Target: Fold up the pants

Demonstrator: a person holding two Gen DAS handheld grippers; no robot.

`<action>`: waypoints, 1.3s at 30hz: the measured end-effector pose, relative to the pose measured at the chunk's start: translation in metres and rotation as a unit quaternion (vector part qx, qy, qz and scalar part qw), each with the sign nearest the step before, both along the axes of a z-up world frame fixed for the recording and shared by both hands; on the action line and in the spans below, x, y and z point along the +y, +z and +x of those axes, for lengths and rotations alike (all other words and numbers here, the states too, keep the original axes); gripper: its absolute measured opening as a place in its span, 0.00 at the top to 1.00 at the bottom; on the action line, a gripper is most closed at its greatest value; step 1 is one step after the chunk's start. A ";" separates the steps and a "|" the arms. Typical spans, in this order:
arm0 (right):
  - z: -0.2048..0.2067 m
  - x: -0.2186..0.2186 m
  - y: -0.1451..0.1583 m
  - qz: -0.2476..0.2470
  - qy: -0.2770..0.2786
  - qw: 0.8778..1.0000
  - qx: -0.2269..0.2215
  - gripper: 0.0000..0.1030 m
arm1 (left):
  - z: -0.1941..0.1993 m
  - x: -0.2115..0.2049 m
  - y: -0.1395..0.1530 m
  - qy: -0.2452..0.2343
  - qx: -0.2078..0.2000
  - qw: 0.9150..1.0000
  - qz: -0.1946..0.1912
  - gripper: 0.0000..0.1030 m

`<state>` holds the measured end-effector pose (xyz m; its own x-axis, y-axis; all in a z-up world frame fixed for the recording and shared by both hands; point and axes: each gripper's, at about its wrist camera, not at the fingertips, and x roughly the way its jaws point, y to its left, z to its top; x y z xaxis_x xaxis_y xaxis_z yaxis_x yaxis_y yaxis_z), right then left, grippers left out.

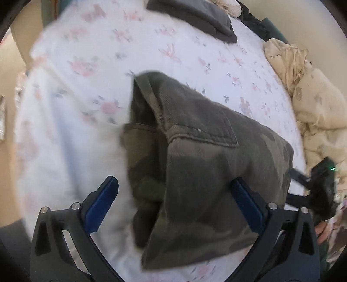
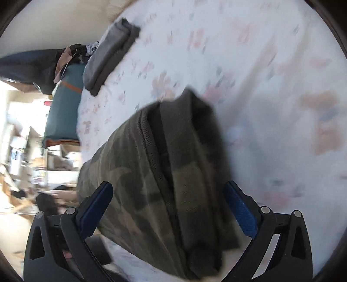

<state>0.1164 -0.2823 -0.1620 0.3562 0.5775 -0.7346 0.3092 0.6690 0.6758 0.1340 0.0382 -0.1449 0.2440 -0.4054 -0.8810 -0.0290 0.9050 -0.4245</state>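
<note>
1. Now the camouflage pants (image 1: 201, 164) lie folded on the floral sheet (image 1: 91, 65) (blurred).
2. Left gripper (image 1: 175, 193): jaws spread wide, gripping nothing.
3. Right gripper (image 2: 169, 195): likewise released, straddling the bundle.

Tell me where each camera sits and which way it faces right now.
Left wrist: on the left gripper, looking steeply down at the camo pants on the floral sheet; its open jaws straddle the pants, and the right gripper shows at the right edge.
Right wrist: on the right gripper, angled down at the pants; its own open jaws show.
Shared: pants, sheet, grey folded garment.
</note>
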 end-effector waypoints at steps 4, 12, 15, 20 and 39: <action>0.008 0.017 -0.025 -0.030 0.038 0.999 0.012 0.00 | -0.001 0.000 -0.019 -0.006 0.012 1.000 -0.025 0.00; 0.007 0.034 -0.027 -0.050 0.066 0.997 -0.006 0.06 | -0.003 -0.008 -0.030 -0.016 0.002 0.998 -0.057 0.17; 0.004 0.037 -0.019 -0.055 0.062 0.996 -0.028 0.36 | -0.003 -0.019 -0.012 -0.041 -0.004 0.996 -0.074 0.58; -0.005 0.033 0.018 -0.038 0.067 0.993 -0.091 0.59 | -0.005 -0.013 0.016 -0.033 -0.038 0.994 -0.095 0.71; 0.332 0.052 0.148 -0.091 0.131 0.959 -0.234 0.60 | 0.321 0.021 0.141 0.019 -0.194 0.979 -0.062 0.69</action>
<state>0.4480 -0.2300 -0.0139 0.5320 0.5695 -0.6266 -0.1952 0.8026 0.5637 0.4554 0.0588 -0.0036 0.5669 -0.4872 -0.6643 0.1239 0.8476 -0.5159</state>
